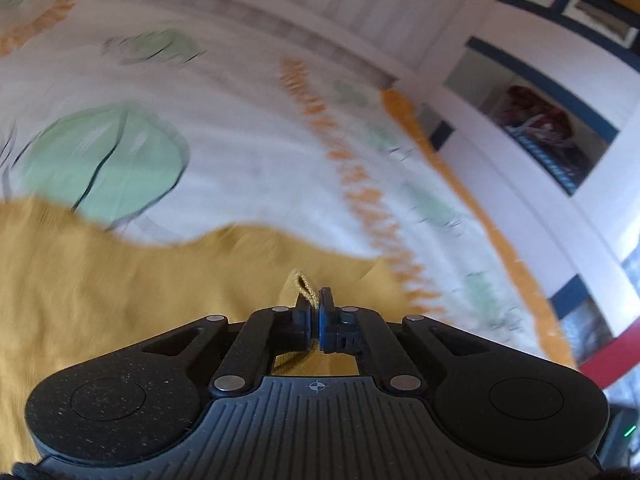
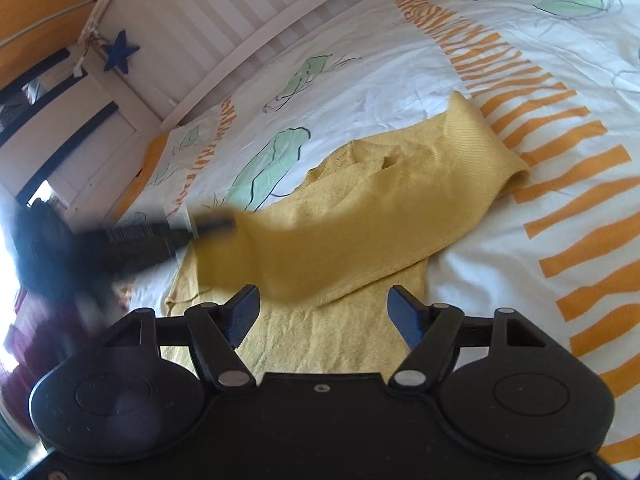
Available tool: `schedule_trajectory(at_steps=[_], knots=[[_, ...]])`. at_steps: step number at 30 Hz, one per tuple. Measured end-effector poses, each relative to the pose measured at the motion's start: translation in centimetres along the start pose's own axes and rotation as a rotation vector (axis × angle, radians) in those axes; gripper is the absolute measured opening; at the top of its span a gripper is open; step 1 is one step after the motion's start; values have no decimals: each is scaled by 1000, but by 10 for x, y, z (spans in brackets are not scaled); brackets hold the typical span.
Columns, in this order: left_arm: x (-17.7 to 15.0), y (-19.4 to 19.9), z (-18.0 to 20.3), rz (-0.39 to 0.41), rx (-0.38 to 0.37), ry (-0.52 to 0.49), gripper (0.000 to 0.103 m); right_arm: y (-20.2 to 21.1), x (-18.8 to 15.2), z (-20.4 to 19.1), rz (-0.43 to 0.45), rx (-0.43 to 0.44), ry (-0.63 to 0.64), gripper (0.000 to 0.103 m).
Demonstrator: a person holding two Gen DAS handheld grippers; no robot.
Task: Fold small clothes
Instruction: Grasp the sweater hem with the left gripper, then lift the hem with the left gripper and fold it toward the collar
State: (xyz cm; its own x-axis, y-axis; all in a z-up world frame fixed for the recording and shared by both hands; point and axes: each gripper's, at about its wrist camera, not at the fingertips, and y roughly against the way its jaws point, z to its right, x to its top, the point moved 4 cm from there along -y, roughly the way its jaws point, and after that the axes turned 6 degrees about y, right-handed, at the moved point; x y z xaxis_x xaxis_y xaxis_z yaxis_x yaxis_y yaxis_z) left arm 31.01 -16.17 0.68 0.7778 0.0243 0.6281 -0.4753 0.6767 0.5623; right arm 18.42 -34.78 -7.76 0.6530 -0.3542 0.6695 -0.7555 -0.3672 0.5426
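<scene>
A small yellow garment (image 2: 360, 216) lies on a bed cover (image 2: 400, 60) printed with green leaves and orange stripes. My left gripper (image 1: 315, 300) is shut on a fold of the yellow garment (image 1: 140, 280), with a cloth edge pinched between its pads. In the right wrist view the left gripper (image 2: 212, 222) shows blurred at the left, lifting one end of the garment off the bed. My right gripper (image 2: 322, 300) is open just above the garment's near edge, and nothing is between its fingers.
A white slatted bed frame (image 2: 224, 20) runs along the far side of the bed. A blue star (image 2: 120, 52) hangs at its corner. White shelves with dark edges (image 1: 552, 128) stand beyond the bed.
</scene>
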Motion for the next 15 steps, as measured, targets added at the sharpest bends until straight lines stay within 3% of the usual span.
schedule_trajectory(at_steps=[4,8,12,15], knots=[[44,5,50,-1,-52,-81,3,-9,3,-17,-28,25,90,74],[64,8,92,4,-77,-169,3,-30,14,-31,-43,48,190,74],[72,9,108,13,-89,-196,3,-60,34,-39,-11,55,235,74],[76,13,106,20,-80,-208,3,-82,44,-40,50,11,262,74]])
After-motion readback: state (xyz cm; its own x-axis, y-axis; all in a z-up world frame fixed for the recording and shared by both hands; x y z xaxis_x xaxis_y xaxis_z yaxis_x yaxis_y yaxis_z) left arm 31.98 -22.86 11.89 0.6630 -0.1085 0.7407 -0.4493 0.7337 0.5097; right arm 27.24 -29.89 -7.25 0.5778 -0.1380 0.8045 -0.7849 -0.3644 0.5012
